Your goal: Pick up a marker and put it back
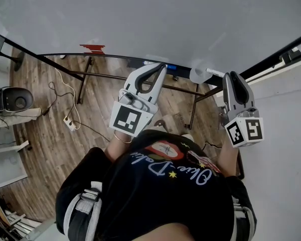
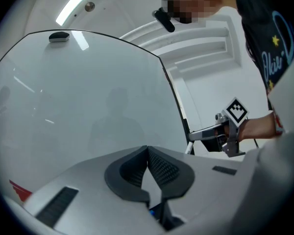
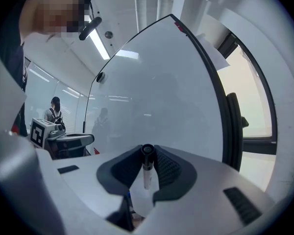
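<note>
Well, we start from the whiteboard (image 1: 155,19), which fills everything ahead of us. Before its lower edge we hold the left gripper (image 2: 148,151), jaws brought together with nothing between them. Nearer the whiteboard's right-hand frame is the right gripper (image 3: 148,153), jaws part-way apart and clamped on the marker (image 3: 147,175), its black end at the tips and its white barrel running down through the gap.

We judge the pickup done and the return yet to come. We should keep the squeeze even so the barrel cannot pivot, then settle it on the ledge (image 1: 115,57) under the whiteboard before letting go.

Only the right gripper view shows the marker in the pads. In the head view we cannot pick it out for sure, though that view alone shows the ledge.
</note>
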### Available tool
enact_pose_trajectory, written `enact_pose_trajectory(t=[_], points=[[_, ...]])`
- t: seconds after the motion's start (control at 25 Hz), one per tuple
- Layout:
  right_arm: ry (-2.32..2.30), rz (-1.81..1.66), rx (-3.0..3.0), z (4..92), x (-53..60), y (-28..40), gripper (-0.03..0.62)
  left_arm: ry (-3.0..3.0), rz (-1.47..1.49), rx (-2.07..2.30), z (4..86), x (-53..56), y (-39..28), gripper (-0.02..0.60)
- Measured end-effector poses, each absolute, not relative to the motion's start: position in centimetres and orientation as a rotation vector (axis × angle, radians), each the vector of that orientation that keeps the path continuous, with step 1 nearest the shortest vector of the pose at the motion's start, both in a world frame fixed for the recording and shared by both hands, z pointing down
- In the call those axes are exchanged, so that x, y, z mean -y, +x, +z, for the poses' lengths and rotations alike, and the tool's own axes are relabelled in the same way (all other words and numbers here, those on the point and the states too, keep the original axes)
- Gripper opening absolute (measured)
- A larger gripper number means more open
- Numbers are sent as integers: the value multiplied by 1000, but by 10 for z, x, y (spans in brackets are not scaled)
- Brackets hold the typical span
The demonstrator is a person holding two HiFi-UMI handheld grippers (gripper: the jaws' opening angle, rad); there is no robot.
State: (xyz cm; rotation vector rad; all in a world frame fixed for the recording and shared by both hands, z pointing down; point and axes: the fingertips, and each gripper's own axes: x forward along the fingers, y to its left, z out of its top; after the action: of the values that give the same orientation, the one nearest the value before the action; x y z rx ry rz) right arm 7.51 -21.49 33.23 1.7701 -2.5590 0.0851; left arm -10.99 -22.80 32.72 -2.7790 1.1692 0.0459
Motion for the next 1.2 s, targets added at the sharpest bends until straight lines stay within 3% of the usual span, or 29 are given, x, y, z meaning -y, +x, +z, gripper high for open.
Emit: enact_pose_trajectory(t=[1.2], points=[[1874,21,2564,299,171,114,72,-2780,8,-1146,330,217,-89,3]])
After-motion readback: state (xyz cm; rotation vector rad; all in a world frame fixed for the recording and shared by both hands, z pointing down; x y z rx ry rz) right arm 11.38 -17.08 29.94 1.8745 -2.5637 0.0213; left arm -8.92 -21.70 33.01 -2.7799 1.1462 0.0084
